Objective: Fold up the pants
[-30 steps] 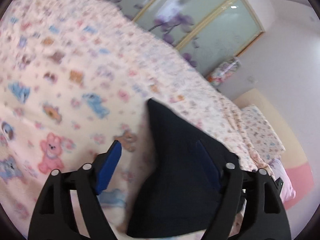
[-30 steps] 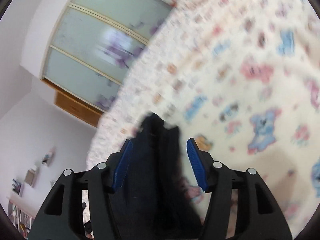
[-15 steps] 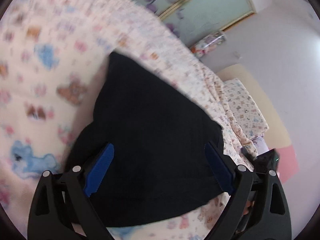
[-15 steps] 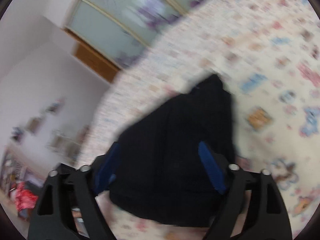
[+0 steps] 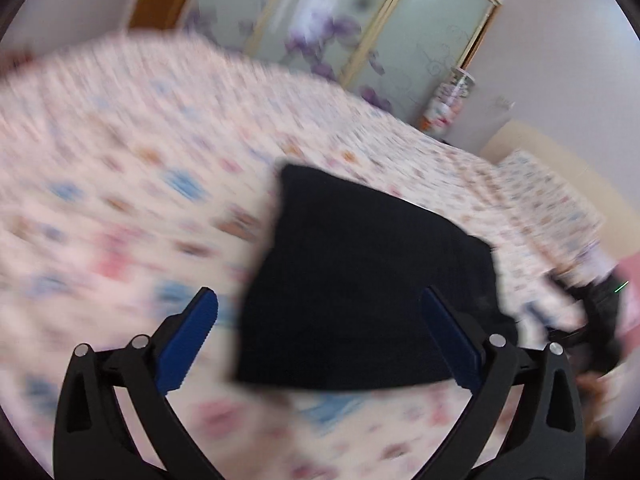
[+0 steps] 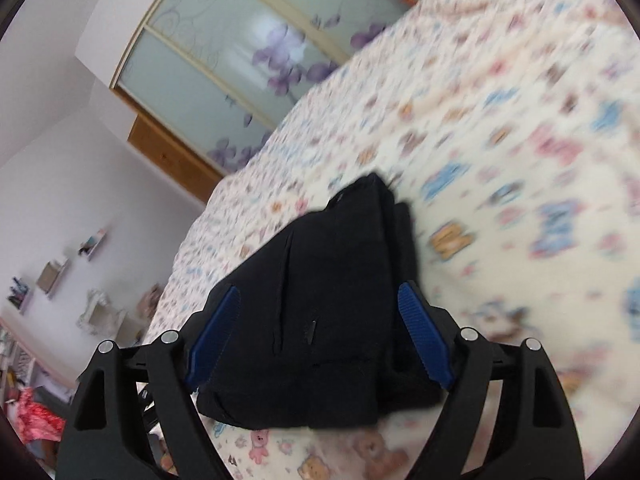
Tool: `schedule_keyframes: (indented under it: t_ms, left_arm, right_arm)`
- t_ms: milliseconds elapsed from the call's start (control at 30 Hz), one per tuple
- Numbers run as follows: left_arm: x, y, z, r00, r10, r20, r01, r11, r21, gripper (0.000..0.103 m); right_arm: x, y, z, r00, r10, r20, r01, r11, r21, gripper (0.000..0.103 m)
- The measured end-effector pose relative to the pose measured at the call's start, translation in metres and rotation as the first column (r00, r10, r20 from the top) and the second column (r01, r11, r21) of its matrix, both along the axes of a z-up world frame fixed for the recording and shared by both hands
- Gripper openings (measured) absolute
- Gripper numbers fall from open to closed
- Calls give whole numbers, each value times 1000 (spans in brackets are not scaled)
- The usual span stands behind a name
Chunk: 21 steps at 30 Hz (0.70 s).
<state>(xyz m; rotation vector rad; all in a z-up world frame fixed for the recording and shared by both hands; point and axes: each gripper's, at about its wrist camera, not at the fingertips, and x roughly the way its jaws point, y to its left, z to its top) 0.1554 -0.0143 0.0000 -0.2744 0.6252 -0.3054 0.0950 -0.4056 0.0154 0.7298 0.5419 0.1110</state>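
The black pants (image 5: 360,280) lie folded into a compact block on the cartoon-print bedspread (image 5: 120,200). My left gripper (image 5: 320,320) is open and empty, hovering just above and in front of the pants. In the right wrist view the same folded pants (image 6: 332,312) show stacked layers and a pocket slit. My right gripper (image 6: 320,316) is open and empty, its blue pads either side of the bundle without touching it. The right gripper body (image 5: 600,312) shows at the left wrist view's right edge.
A wardrobe with frosted floral sliding doors (image 5: 340,28) stands beyond the bed. A pillow (image 5: 552,200) and beige headboard (image 5: 592,160) lie at the right. Wall shelves (image 6: 52,276) and a bed edge (image 6: 192,232) show in the right wrist view.
Both grippers have let go of the pants and pulled back. The pants went from hanging bunched between the fingers to lying folded flat on the bed.
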Motion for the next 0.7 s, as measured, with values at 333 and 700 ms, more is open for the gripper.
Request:
schedule_keyframes:
  t_ms: [333,700]
  left_arm:
    - [-105,12,17,978,136,159,-165,968,189,101]
    - [-149,-20,9,967,55,250,-145,924,353,101]
  right_arm:
    - [-82,58,29,994,-97,53,110,924,-365,94]
    - [-142,128,18,983,-123,137,181,783,-595,102]
